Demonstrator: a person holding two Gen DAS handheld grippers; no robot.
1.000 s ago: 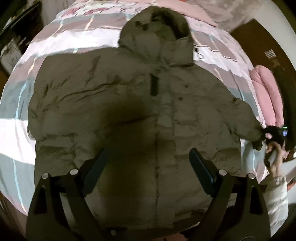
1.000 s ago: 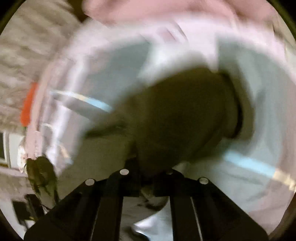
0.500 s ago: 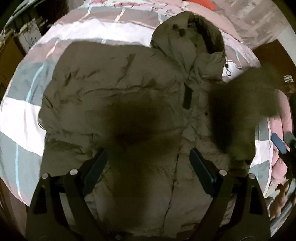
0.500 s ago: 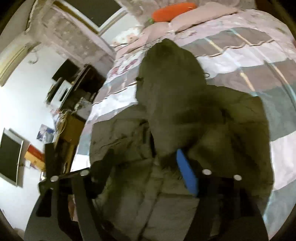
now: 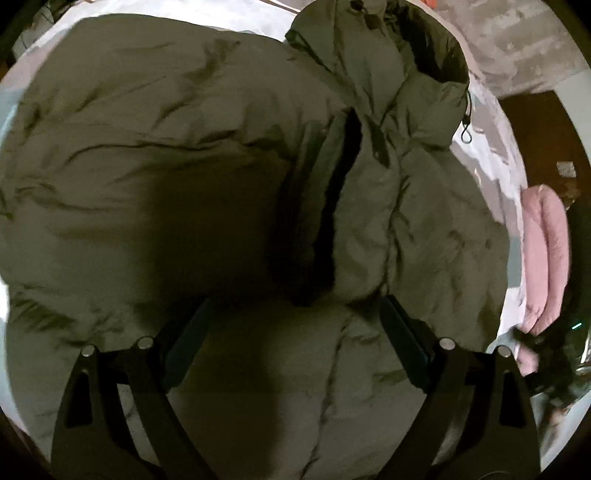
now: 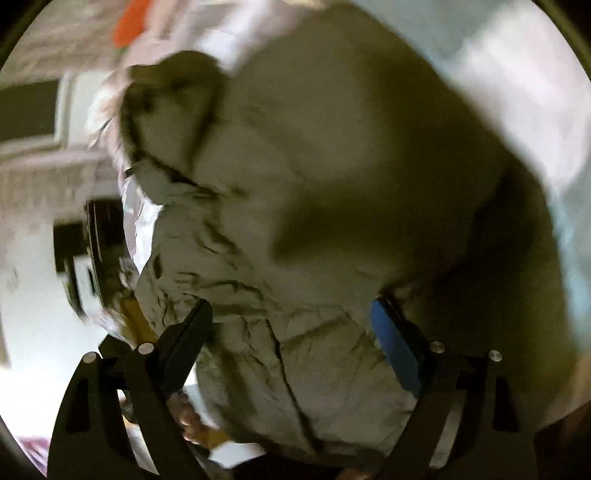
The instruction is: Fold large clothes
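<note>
The olive puffer jacket lies spread on the bed, front up, its hood toward the far end. One sleeve is folded in across the chest, its cuff end resting near the middle of the body, with a dark crease of shadow beside it. A drawstring with a toggle hangs off the hood's edge onto the sheet.

My left gripper hovers above the lower half of the jacket with its fingers spread wide, nothing between them. My right gripper is also wide apart over the jacket, blue pad on one finger (this view is blurred, so I cannot tell whether the tips touch the fabric). From here the hood sits up and to the left.

Beyond the jacket, the bedding is pale with grey and white patches. A pink pillow lies off the bed's far side, and something orange sits near the head of the bed.
</note>
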